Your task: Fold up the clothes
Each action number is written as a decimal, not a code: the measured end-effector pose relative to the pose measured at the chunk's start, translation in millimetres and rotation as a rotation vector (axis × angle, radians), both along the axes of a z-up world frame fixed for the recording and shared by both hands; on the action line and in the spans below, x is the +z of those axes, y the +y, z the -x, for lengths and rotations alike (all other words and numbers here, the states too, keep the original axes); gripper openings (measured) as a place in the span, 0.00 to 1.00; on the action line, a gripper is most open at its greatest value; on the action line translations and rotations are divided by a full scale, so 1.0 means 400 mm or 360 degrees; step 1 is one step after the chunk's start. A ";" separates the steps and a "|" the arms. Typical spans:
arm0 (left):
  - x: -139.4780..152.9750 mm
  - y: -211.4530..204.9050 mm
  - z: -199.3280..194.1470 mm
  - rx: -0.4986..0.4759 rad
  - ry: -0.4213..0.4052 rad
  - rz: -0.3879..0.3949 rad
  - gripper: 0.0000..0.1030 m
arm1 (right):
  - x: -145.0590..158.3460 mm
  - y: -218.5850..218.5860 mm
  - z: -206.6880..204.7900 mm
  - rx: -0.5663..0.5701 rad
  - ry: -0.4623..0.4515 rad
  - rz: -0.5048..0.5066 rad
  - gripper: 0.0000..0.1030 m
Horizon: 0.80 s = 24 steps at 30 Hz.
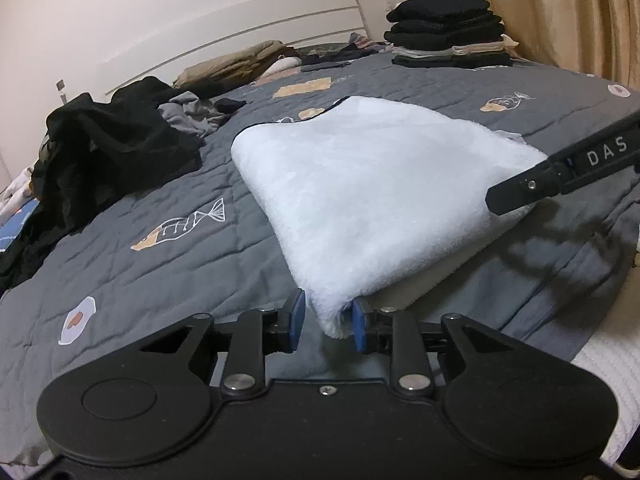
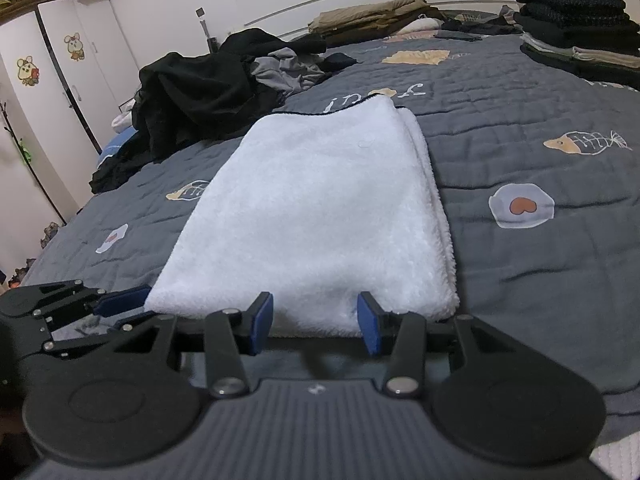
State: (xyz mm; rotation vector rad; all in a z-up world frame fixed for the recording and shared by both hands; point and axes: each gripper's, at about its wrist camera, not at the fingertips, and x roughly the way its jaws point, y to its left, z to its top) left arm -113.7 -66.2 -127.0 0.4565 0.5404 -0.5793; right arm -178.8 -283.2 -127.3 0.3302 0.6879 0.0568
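A white fluffy towel lies folded on the grey quilted bedspread. My left gripper has its blue pads on either side of the towel's near corner, which fills the gap between them. From the right wrist, the same towel runs away from me, with the left gripper at its near left corner. My right gripper sits at the towel's near edge, blue pads wide apart, and the cloth between them is flat and unbunched. One of its black fingers shows over the towel's right corner.
A heap of black and grey clothes lies left of the towel. A stack of folded dark clothes stands at the back right, and tan clothes rest by the headboard. A white wardrobe is at far left, a curtain at far right.
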 end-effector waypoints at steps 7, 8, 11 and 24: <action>-0.018 -0.016 -0.003 -0.0017 -0.0054 -0.0044 0.43 | 0.005 0.006 0.002 0.0019 -0.0011 -0.0005 0.44; -0.020 -0.017 -0.004 -0.0022 -0.0058 -0.0046 0.42 | 0.006 0.007 0.002 0.0021 -0.0011 -0.0006 0.44; -0.022 -0.012 -0.016 -0.0025 -0.0003 -0.0018 0.30 | 0.010 0.007 0.004 0.0028 -0.0014 -0.0014 0.44; -0.004 0.014 -0.017 0.0022 0.0093 0.0024 0.16 | 0.022 0.008 0.018 0.0063 -0.0018 -0.0038 0.44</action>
